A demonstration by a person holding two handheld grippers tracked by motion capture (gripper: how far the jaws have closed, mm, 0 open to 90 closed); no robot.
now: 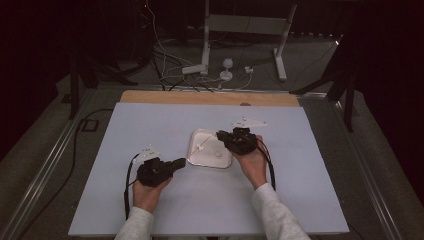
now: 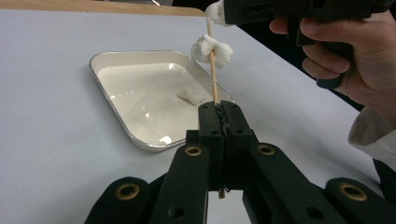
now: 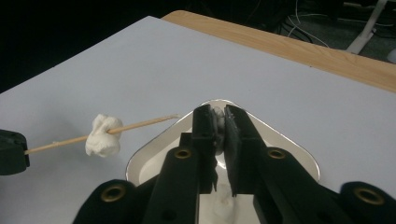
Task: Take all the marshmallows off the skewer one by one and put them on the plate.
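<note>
A tray (image 1: 200,159) is set mid-table between both hands. A skewer (image 2: 214,79) carrying one marshmallow (image 2: 211,49) is clamped at its base by the left gripper (image 2: 220,112), its long axis running up toward the right gripper (image 3: 218,122). A second marshmallow (image 3: 217,113) is pinched there, just beside the skewer's tip.

- A pale sheet (image 1: 150,200) is laid over the wooden table (image 1: 210,97).
- Beyond the far edge, white cables (image 1: 165,60) and a white stand (image 1: 245,30) are seen on the floor.
</note>
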